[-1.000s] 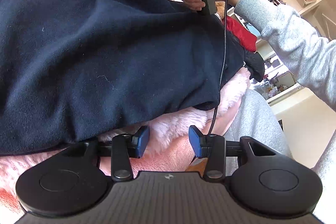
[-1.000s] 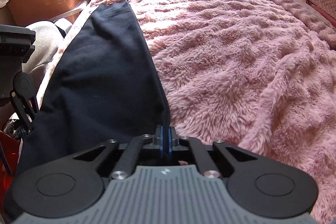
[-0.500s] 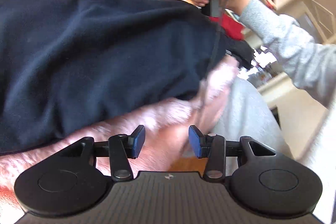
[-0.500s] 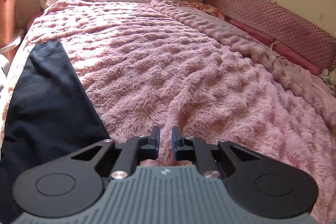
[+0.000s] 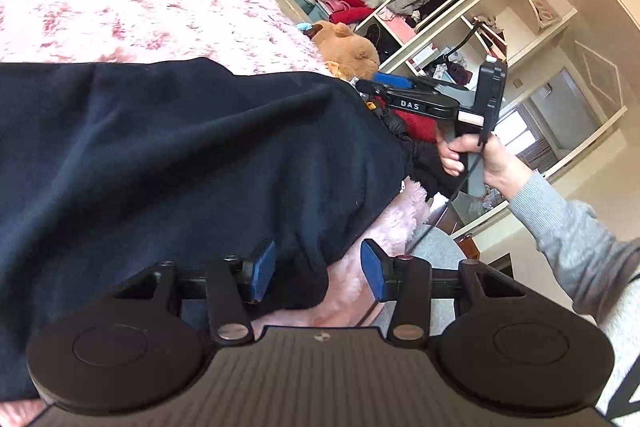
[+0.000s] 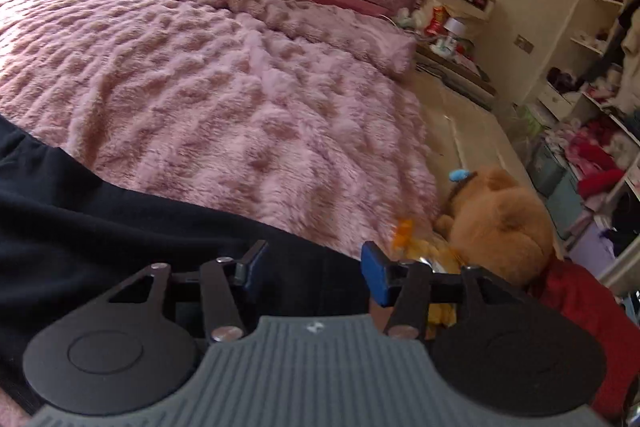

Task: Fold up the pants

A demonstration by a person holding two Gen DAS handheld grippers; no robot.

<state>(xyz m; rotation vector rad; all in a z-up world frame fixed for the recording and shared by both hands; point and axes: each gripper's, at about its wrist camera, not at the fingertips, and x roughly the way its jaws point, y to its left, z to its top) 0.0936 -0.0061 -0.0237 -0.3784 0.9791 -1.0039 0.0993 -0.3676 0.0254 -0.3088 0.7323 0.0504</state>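
wrist views, low over bed (image 6: 224, 95) (shared)

pants (image 5: 168, 163): one, dark navy
tools: two, left tool (image 5: 318, 273) and right tool (image 6: 312, 273)
hand (image 5: 476, 155): one in view
plush toy (image 6: 496, 223): one, brown
blanket (image 6: 208, 87): one, pink, on the bed
red garment (image 6: 580, 303): one

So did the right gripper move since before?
Yes. The right gripper swung away from the window end of the pink blanket toward the shelves, now over the dark pants, jaws opening.
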